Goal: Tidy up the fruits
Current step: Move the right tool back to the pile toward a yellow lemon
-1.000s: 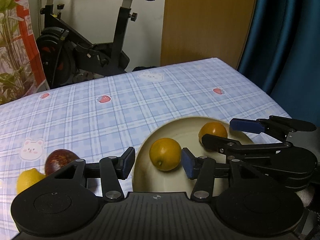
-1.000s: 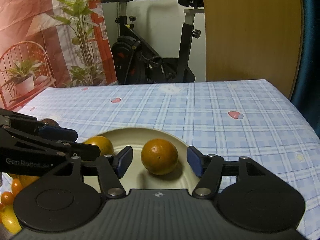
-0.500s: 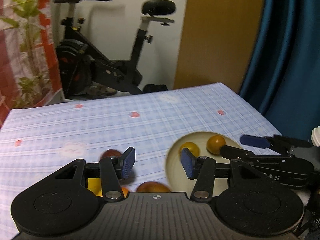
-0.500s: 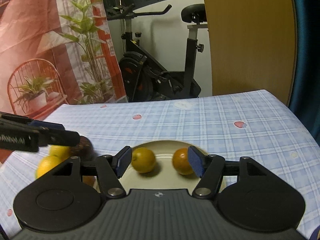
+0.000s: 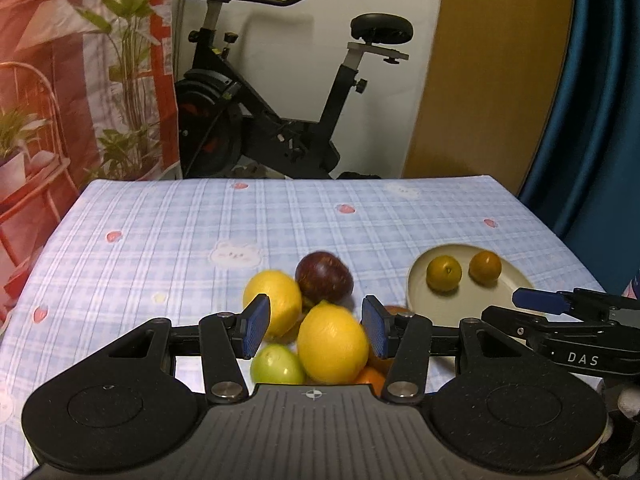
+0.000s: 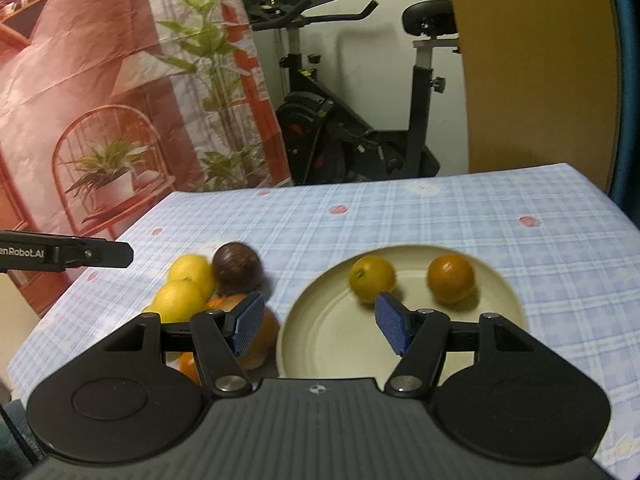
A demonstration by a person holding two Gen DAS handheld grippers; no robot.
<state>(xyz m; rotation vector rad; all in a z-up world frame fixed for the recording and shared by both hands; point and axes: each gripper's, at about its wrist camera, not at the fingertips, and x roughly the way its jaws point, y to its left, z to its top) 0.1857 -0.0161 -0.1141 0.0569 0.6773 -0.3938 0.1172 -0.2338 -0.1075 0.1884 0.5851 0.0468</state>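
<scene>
A cream plate (image 5: 516, 284) (image 6: 320, 328) holds a yellow-green orange (image 5: 443, 273) (image 6: 372, 279) and a darker orange (image 5: 485, 267) (image 6: 451, 279). Left of it lies a pile of fruit: two lemons (image 5: 332, 343) (image 6: 178, 300), a dark red apple (image 5: 324, 277) (image 6: 237, 268), a green fruit (image 5: 276, 365) and oranges (image 6: 258, 338). My left gripper (image 5: 316, 330) is open and empty, raised over the pile. My right gripper (image 6: 322, 322) is open and empty, raised over the plate's left rim.
The table wears a blue checked cloth (image 5: 168, 240) with strawberry and bear prints. Behind its far edge stand an exercise bike (image 5: 280, 112), a plant-print curtain (image 6: 100, 80) and a wooden panel (image 5: 492, 68). A blue curtain (image 5: 600, 100) hangs at the right.
Both grippers have pulled back and up from the plate. My left gripper has swung left over the fruit pile. Both stay open; the two oranges stay on the plate.
</scene>
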